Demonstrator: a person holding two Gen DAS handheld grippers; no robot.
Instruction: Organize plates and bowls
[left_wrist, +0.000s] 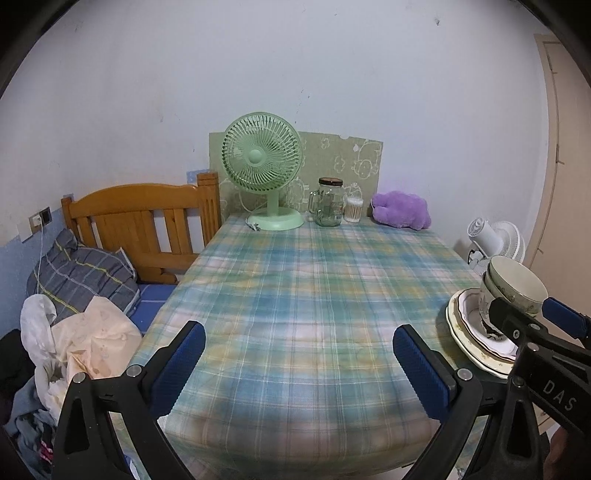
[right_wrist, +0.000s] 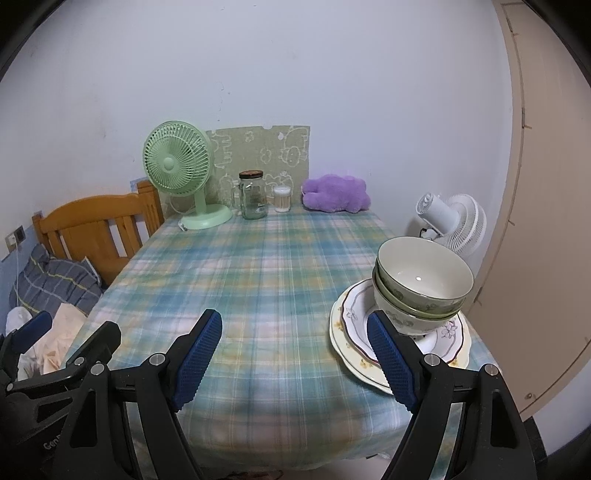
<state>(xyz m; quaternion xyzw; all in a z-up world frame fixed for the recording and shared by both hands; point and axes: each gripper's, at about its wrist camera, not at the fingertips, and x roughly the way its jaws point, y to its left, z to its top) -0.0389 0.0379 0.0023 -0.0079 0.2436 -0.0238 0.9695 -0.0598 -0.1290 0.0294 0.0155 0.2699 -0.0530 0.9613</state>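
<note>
I see two bowls (right_wrist: 423, 284) sitting one inside the other, and they stand on two plates (right_wrist: 351, 332) that lie one on top of the other. The whole pile sits near the right edge of the table (right_wrist: 258, 277), close to the front right corner. The bottom plate looks very near that edge.

I think the pile could tip. The bowls are tall and stand on a small foot, so a bump from a finger could knock them over. If I push the pile to the right, it could slide off the table and break. The cloth could also slip under the plates.

My right claw (right_wrist: 295, 358) is spread wide and holds nothing. It hangs over the front edge of the table. Its right finger is just in front of the plates, and I cannot tell if it touches them. The bowls are a bit behind and to the right of that finger.

My left claw (left_wrist: 295, 365) is also spread wide with nothing in it. It hangs over the front edge too, and the pile is off to its right.

Far at the back edge stand a green fan (right_wrist: 181, 177), a glass jar (right_wrist: 253, 197) and a purple soft toy (right_wrist: 334, 195).
</note>
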